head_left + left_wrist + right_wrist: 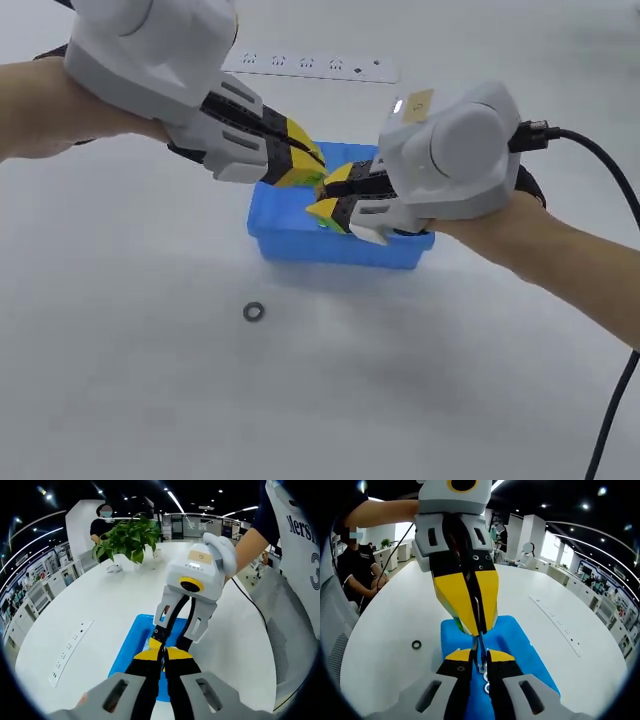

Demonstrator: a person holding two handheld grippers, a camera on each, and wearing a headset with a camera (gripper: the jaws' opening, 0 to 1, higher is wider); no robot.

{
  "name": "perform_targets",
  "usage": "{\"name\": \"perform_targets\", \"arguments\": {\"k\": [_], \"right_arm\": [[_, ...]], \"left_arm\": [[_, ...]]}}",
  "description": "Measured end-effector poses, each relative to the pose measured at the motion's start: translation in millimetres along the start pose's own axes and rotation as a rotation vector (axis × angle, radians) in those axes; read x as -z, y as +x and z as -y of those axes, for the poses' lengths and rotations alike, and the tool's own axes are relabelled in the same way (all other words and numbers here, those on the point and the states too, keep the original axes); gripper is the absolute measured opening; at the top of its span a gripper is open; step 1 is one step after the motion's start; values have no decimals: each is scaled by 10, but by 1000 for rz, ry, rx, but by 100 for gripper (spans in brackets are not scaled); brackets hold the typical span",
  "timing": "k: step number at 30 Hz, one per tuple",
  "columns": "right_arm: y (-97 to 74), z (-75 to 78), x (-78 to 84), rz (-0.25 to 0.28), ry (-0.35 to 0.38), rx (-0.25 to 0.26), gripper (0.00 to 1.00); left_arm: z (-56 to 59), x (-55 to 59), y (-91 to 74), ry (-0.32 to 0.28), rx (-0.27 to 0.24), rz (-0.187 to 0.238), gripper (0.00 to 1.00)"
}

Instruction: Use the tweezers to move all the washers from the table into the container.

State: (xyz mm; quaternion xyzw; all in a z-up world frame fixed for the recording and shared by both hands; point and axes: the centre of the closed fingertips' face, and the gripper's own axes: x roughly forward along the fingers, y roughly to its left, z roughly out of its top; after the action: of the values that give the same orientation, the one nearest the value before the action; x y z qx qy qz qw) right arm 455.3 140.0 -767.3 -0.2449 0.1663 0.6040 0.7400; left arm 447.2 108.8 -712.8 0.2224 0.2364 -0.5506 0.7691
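Ok so both grippers are bunched up over the blue container (330, 248). The left tongs (316, 165) come in from 10 o'clock in the head view, and the right tongs (328, 195) come in from 3 o'clock and meet them tip to tip.

In the right gripper view you can see the thin metal tweezers (479, 645) running between them. The left tongs are pressed together on the upper part. The right tongs look nipped shut lower down, near the points, though I can't make out the exact contact spot.

The tweezers' long axis runs 12 to 6 in that view, with the points aimed down into the container. There look to be a couple of washers (487, 677) lying on the container floor, right under the points.

What matters for the next move is the one loose washer (253, 312). It's lying flat on the white counter (150, 380) outside the container, in front of its near wall. That puts it at roughly 7 o'clock from where the tongs meet in the head view, and out at 9 o'clock in the right gripper view.

My read is the whole tweezer rig has to lift clear of the container's near wall and swing toward 7 o'clock. The washer sits toward the left hand's side, so the left hand probably leads. It's a ring, so no long axis to line up with, and I'd guess pinching across one side of the ring works.
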Motion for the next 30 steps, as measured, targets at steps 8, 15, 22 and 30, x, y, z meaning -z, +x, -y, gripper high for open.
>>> {"name": "perform_targets", "arguments": {"k": [8, 15, 22, 30], "right_arm": [[-97, 29, -88, 7, -19, 17, 12], [-258, 14, -219, 36, -31, 32, 12], [-459, -135, -404, 62, -70, 44, 11], [-621, -386, -511, 62, -115, 42, 11]], "left_arm": [[26, -119, -64, 34, -16, 15, 6], [130, -323, -141, 112, -20, 26, 6], [319, -496, -321, 153, -11, 34, 6], [586, -525, -514, 167, -18, 20, 6]]}}
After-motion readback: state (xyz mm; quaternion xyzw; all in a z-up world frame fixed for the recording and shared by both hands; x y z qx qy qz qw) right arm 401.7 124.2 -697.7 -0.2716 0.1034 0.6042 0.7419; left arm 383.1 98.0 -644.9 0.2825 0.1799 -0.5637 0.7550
